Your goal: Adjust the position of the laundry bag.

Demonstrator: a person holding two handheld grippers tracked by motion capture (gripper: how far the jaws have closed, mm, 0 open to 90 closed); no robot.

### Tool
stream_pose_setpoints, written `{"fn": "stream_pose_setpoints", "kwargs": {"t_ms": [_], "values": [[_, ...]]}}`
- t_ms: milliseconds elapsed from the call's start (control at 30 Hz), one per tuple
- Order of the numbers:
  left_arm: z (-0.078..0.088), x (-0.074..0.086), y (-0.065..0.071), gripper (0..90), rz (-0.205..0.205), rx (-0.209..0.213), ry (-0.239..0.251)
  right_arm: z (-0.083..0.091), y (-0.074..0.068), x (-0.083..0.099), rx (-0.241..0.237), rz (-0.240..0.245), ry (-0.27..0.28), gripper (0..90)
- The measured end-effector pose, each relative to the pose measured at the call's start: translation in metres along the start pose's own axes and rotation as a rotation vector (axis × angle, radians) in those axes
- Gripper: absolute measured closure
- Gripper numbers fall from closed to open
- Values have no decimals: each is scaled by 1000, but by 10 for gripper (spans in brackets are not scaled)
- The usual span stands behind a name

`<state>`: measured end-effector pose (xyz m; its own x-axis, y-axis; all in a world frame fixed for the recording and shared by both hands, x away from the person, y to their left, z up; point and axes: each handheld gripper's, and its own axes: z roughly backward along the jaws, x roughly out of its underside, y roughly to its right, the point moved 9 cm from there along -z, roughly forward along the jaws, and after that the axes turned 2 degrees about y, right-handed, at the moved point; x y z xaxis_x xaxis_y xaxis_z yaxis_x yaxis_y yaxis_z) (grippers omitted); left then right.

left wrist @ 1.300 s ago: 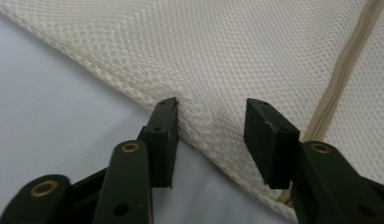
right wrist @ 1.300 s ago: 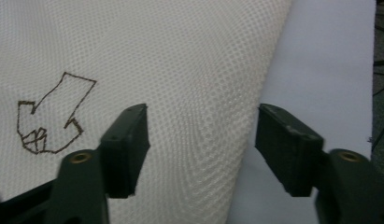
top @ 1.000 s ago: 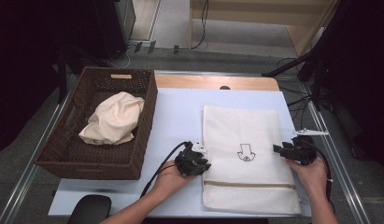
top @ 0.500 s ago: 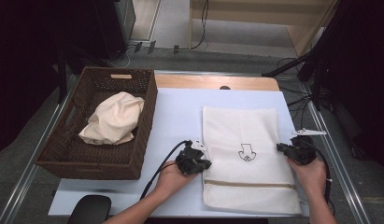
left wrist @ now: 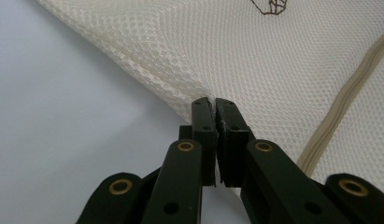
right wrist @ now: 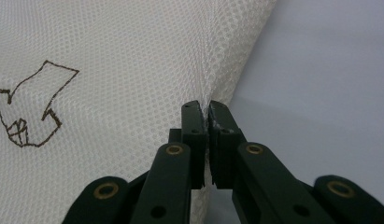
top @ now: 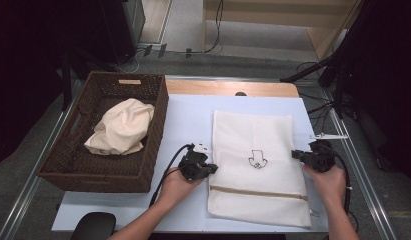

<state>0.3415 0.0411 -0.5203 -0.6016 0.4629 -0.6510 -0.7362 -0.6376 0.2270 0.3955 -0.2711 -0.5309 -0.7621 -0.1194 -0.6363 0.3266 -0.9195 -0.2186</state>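
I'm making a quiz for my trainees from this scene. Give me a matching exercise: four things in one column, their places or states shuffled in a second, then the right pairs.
1. mesh laundry bag
2. cream cloth
3. left claw
4. right claw

A. bundled in the wicker basket
B. shut on the bag's right edge
C. flat on the table
D. shut on the bag's left edge

Pairs: 1-C, 2-A, 3-D, 4-B

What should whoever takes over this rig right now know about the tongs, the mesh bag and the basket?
Left tongs: shut on the left edge of the mesh bag.
Right tongs: shut on its right edge.
The bag lies flat on the table, zipper near the person.
Cream cloth sits in the wicker basket.
Done: both edges pinched.
Left: probably lifting the bag, judging by the grips.
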Motion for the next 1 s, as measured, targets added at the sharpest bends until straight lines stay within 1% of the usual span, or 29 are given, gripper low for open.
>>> {"fn": "stream_pose_setpoints", "kwargs": {"t_ms": [67,100,133,167,200,233,300,333,367,400,433,467,500,567,600,633,700,733,833,867,900,933,967,1000], "values": [[4,1,-5,876,12,-18,5,-5,-8,-6,-16,16,-4,870],[8,3,-11,875,25,-31,4,-7,-11,-8,-22,24,-4,870],[8,3,-11,874,25,-31,4,-8,-14,-10,-30,24,-5,870],[10,5,-15,874,28,-42,-1,-8,-14,-10,-30,24,-5,870],[12,6,-17,873,38,-47,4,-10,-17,-12,-39,27,-3,871],[15,7,-21,872,52,-54,8,-15,-23,-17,-51,33,1,871],[18,11,-26,872,71,-72,8,-16,-25,-19,-59,31,0,870],[19,12,-28,871,78,-78,7,-20,-30,-23,-76,34,-2,871],[21,15,-31,871,86,-101,12,-22,-34,-25,-84,33,1,870],[21,15,-31,871,86,-101,12,-22,-34,-25,-84,33,1,870],[24,16,-33,871,93,-112,11,-25,-38,-29,-90,46,3,871],[24,16,-33,871,93,-112,11,-25,-38,-29,-90,46,3,871],[25,16,-36,871,103,-124,14,-27,-41,-32,-96,44,0,871],[25,16,-38,871,109,-128,13,-28,-42,-34,-98,50,5,871],[25,15,-40,870,119,-131,8,-30,-43,-37,-103,45,4,870],[24,14,-44,870,132,-137,13,-31,-44,-38,-103,44,6,871],[24,13,-45,870,133,-144,7,-33,-44,-41,-102,43,5,870],[22,12,-48,870,145,-144,7,-35,-43,-43,-106,42,18,871],[20,10,-51,870,144,-150,10,-39,-40,-45,-108,26,20,870],[20,9,-53,869,150,-146,16,-40,-39,-47,-112,15,24,870],[20,9,-53,867,150,-146,16,-40,-39,-47,-112,15,24,870],[19,9,-55,867,152,-147,17,-41,-37,-48,-114,10,13,869],[19,10,-56,865,161,-143,18,-43,-36,-49,-111,14,10,869],[18,10,-56,864,157,-143,17,-47,-38,-52,-104,27,9,869]]}}
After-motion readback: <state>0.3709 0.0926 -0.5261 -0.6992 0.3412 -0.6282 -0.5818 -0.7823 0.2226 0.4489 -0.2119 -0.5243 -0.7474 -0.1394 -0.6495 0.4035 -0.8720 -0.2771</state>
